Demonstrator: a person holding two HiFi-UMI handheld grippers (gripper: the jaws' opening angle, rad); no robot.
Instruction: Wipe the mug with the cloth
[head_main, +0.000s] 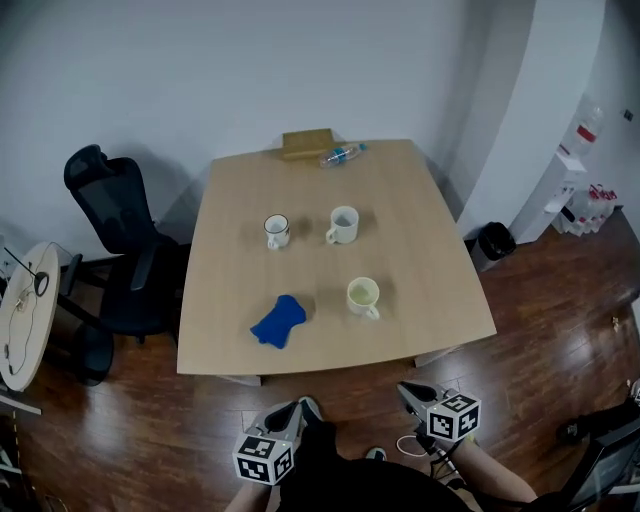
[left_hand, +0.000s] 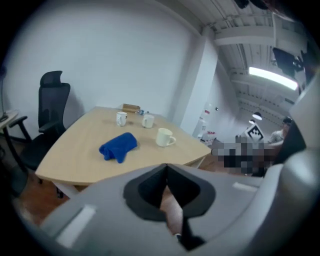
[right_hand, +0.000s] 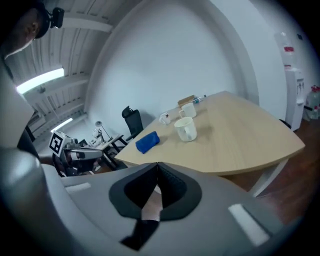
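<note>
A crumpled blue cloth (head_main: 278, 322) lies near the front left of the wooden table (head_main: 430, 250). A cream mug (head_main: 363, 296) stands to its right. Farther back are a white mug (head_main: 342, 225) and a printed mug (head_main: 277, 231). Both grippers hang below the table's front edge, off the tabletop. My left gripper (head_main: 303, 404) is shut with nothing in it, and so is my right gripper (head_main: 403, 389). The left gripper view has the closed jaws of the left gripper (left_hand: 166, 167) pointing toward the cloth (left_hand: 118, 146) and cream mug (left_hand: 164, 136). In the right gripper view, the right gripper (right_hand: 157, 165) faces the cloth (right_hand: 147, 142) and mug (right_hand: 186, 128).
A wooden box (head_main: 307, 143) and a plastic bottle (head_main: 340, 155) lie at the table's far edge. A black office chair (head_main: 115, 230) stands to the left, beside a small round table (head_main: 25, 310). A black bin (head_main: 493, 240) sits at the right.
</note>
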